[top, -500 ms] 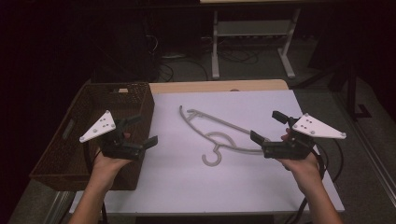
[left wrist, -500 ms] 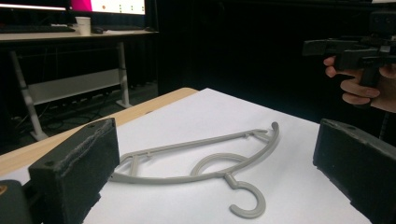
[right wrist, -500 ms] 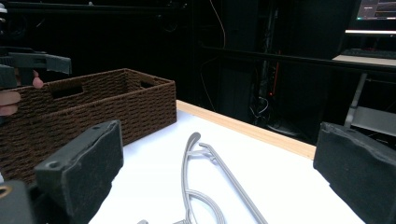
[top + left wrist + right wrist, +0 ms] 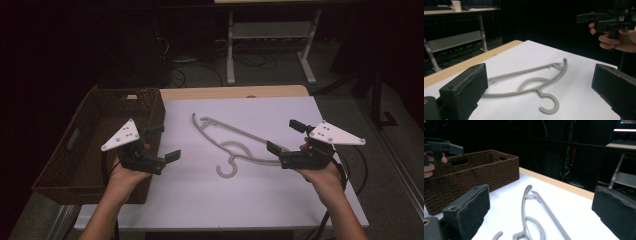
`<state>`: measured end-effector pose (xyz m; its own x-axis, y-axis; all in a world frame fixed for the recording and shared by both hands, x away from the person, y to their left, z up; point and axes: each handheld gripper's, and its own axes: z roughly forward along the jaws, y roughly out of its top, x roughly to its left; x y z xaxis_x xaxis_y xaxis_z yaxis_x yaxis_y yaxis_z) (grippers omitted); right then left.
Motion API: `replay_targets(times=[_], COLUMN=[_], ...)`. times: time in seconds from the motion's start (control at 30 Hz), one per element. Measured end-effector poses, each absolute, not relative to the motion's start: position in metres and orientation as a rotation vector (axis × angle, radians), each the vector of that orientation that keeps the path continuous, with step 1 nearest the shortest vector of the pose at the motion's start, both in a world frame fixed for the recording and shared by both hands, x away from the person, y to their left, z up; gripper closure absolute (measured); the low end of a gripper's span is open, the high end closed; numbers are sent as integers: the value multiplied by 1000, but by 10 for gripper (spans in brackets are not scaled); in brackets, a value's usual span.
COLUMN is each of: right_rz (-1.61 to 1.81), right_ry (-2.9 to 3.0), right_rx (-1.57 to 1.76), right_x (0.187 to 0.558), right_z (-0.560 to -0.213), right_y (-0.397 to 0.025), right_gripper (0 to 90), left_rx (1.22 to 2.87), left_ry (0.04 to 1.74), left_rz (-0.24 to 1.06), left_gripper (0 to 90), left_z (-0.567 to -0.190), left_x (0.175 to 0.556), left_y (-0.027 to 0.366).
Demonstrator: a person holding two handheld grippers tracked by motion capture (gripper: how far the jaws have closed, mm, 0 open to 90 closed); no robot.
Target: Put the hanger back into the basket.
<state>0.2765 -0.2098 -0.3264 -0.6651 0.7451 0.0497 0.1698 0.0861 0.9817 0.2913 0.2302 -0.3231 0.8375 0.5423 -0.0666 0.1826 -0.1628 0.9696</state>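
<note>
Centrally on the white worktop lies a grey clothes hanger, flanked by left gripper and right gripper, jaws apart.

Left hand-held gripper hangs low with its two black jaws spread wide apart, nothing between them. Beyond the jaws lies the grey hanger, flat on the white surface, its hook curling toward the camera. Up beyond the hanger, a hand grips the right hand-held gripper, held above the surface and clear of the hanger.
</note>
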Motion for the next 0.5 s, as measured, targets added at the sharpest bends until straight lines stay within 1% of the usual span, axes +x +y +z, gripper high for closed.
replay_targets(times=[0.5], right_rz=[1473], right_ry=[2143], right_rx=[873], right_x=[299], right_z=[-343], right_y=[-197], right_gripper=[13], left_rx=[1849], left_ry=[552], left_rz=[255], left_gripper=[3], left_z=[-353], left_x=[300], left_y=[198])
